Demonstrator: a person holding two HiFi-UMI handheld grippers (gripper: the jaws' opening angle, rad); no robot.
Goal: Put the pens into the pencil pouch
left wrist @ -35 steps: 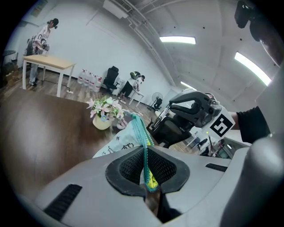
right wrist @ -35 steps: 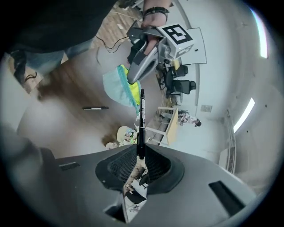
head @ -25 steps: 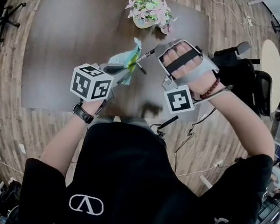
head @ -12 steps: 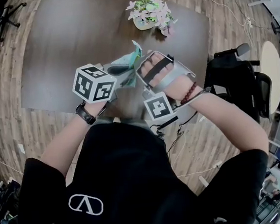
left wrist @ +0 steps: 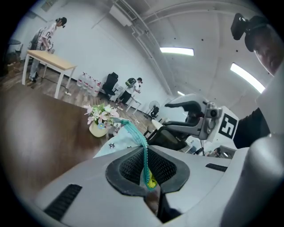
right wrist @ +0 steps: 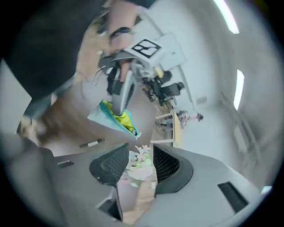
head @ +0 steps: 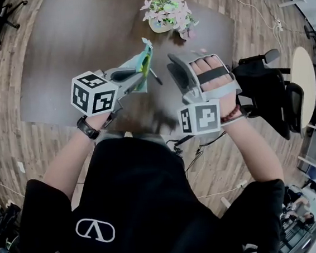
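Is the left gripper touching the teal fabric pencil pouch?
Touching. In the left gripper view, the left gripper pinches the zipper edge of the teal fabric pencil pouch between its fingers.

This is an open-plan office or shared workroom. A large brown table [head: 82,47] with a pot of flowers [head: 168,12] lies beneath and beyond the left gripper [head: 141,75] and the right gripper [head: 174,65]. It stands on a wood-plank floor [head: 13,138] with loose cables [head: 207,163] trailing behind the grippers, a black swivel chair [head: 266,86] just right of the right gripper and a round light-topped table [head: 303,74] further right. Far ahead of the left gripper are a pale wooden desk [left wrist: 46,62], another black office chair [left wrist: 109,82] and people standing at work [left wrist: 46,33], with long strip lights [left wrist: 176,51] on a white ceiling above it.
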